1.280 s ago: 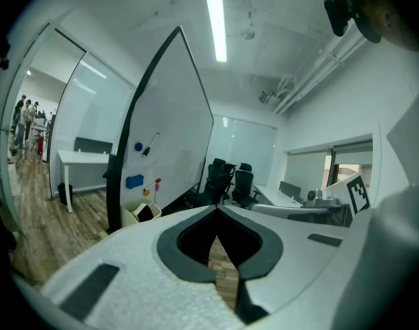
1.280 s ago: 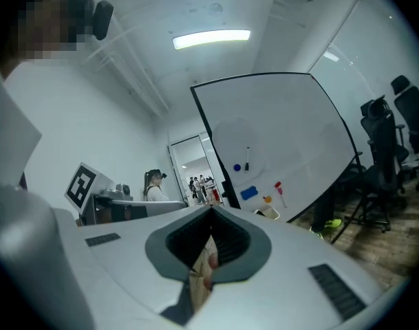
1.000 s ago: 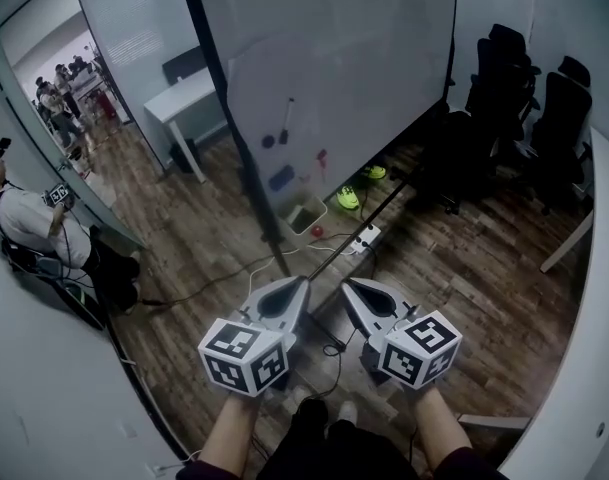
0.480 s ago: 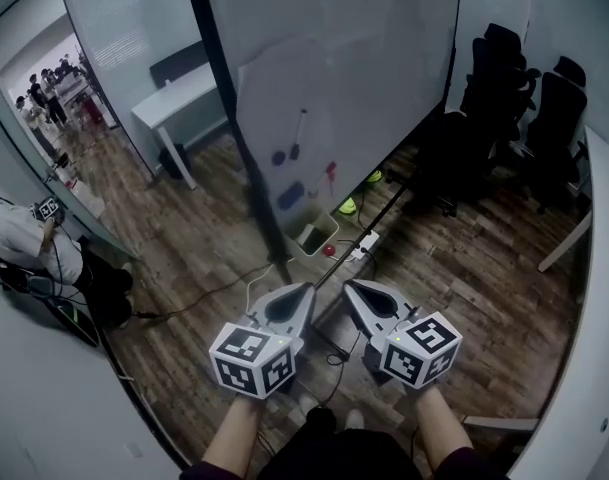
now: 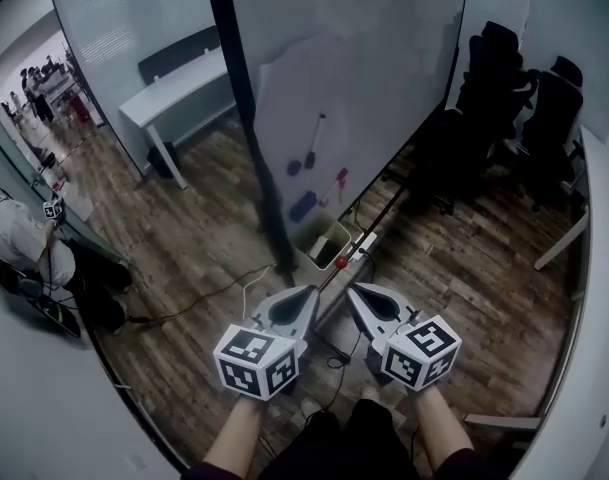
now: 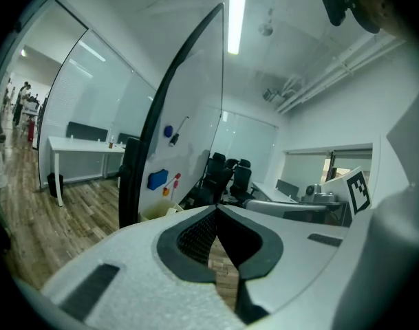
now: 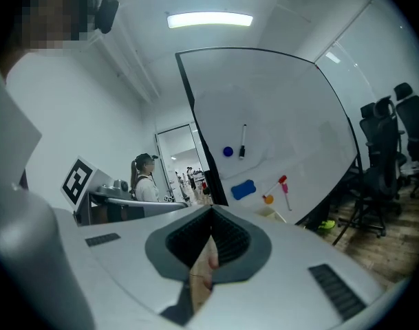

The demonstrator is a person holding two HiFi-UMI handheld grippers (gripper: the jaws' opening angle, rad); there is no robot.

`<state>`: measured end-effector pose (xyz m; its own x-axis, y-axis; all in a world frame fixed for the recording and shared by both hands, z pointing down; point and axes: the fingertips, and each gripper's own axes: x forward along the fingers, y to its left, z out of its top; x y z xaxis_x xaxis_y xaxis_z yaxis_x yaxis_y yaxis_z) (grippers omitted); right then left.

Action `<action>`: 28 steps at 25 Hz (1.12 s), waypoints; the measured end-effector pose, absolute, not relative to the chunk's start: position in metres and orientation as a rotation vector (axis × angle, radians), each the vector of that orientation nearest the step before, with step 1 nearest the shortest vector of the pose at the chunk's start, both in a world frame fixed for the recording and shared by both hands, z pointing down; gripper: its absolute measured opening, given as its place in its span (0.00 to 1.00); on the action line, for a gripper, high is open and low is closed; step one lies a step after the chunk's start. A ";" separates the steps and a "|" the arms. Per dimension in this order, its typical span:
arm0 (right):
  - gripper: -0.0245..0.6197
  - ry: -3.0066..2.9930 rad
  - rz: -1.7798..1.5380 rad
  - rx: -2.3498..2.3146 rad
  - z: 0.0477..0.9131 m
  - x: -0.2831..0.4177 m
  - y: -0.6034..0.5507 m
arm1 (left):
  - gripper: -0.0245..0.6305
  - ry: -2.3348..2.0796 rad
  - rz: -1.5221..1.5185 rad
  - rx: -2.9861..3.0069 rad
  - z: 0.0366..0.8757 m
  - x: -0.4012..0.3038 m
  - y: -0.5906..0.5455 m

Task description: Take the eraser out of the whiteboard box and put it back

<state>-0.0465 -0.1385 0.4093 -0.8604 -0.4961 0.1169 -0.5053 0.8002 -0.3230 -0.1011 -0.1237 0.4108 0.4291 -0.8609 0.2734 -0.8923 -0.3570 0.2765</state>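
Two hands hold the left gripper [image 5: 306, 294] and the right gripper [image 5: 354, 290] side by side above a wooden floor [image 5: 204, 238]. Both point toward a whiteboard [image 5: 384, 68] on a stand. Each gripper's jaws are clenched together, with nothing between them. The blue eraser [image 5: 304, 206] clings to the whiteboard's face, beside a red marker [image 5: 339, 184] and below a black marker [image 5: 315, 140]. A pale open box [image 5: 314, 243] sits at the board's foot, just under the eraser. Dark office chairs [image 5: 504, 78] stand to the right.
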 end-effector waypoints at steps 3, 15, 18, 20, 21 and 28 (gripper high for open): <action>0.04 -2.949 0.523 0.807 0.413 -0.051 -0.152 | 0.05 -1.500 0.109 2.291 0.418 -0.104 -0.135; 0.04 -2.932 0.558 0.618 0.441 -0.067 -0.215 | 0.05 -1.584 0.088 2.141 0.451 -0.117 -0.187; 0.05 -2.916 0.482 0.564 0.451 -0.071 -0.222 | 0.05 -1.602 0.083 2.115 0.455 -0.120 -0.192; 0.05 -2.902 0.434 0.527 0.459 -0.076 -0.227 | 0.05 -1.612 0.076 2.094 0.460 -0.122 -0.194; 0.10 -2.891 0.413 0.510 0.464 -0.079 -0.230 | 0.05 -1.617 0.070 2.082 0.462 -0.122 -0.196; 0.28 -2.789 0.221 0.389 0.503 -0.101 -0.244 | 0.05 -1.663 0.028 1.975 0.485 -0.126 -0.200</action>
